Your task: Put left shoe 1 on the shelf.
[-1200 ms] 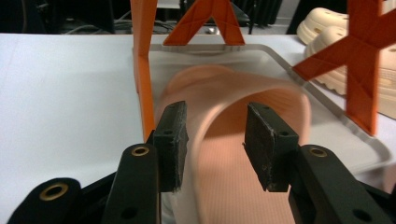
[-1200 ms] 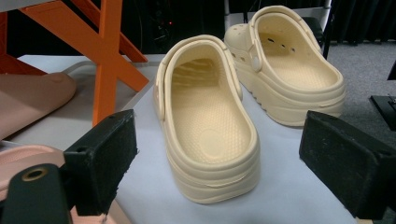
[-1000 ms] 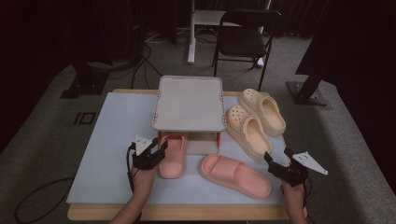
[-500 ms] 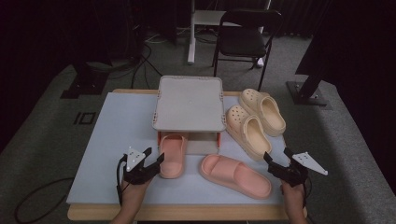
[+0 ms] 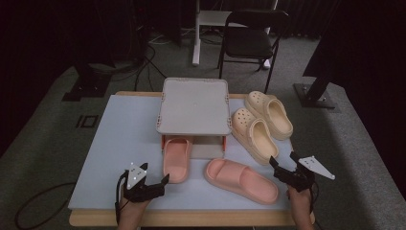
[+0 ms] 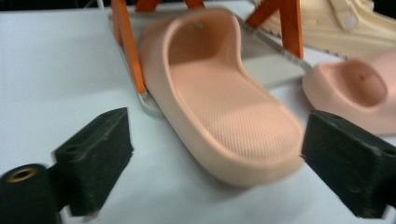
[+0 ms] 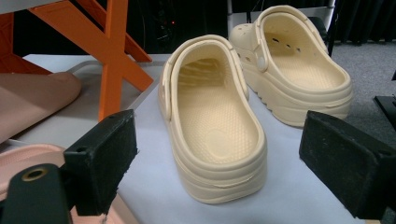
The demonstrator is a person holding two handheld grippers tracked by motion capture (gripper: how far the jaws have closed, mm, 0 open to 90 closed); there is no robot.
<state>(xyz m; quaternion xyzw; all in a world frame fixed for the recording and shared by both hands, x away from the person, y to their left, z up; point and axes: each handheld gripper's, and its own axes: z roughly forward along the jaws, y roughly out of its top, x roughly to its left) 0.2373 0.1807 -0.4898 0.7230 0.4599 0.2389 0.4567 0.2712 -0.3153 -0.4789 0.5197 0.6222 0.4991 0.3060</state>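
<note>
One pink slide point(image 5: 175, 158) point(image 6: 224, 107) lies with its toe under the low rack point(image 5: 194, 105), heel toward me. My left gripper point(image 5: 162, 184) point(image 6: 217, 140) sits just short of that heel near the table's front edge. Its jaws have just been opening and now stand wide, pads off the slide. The second pink slide point(image 5: 242, 179) point(image 6: 355, 93) lies free on the table to the right. My right gripper point(image 5: 276, 168) point(image 7: 217, 140) is open at the front right, facing the nearer of two cream clogs point(image 5: 252, 134) point(image 7: 215, 116).
The farther cream clog point(image 5: 270, 112) point(image 7: 294, 60) stands beside the first at the right of the rack, which has a grey top and orange legs point(image 6: 126, 46). The pale blue table top point(image 5: 119, 139) spreads out to the left. A black chair point(image 5: 251, 40) stands behind the table.
My left gripper has drawn back from the slide's heel toward the table's front edge and its jaws have spread apart, letting go of the slide. The right gripper has stayed put.
</note>
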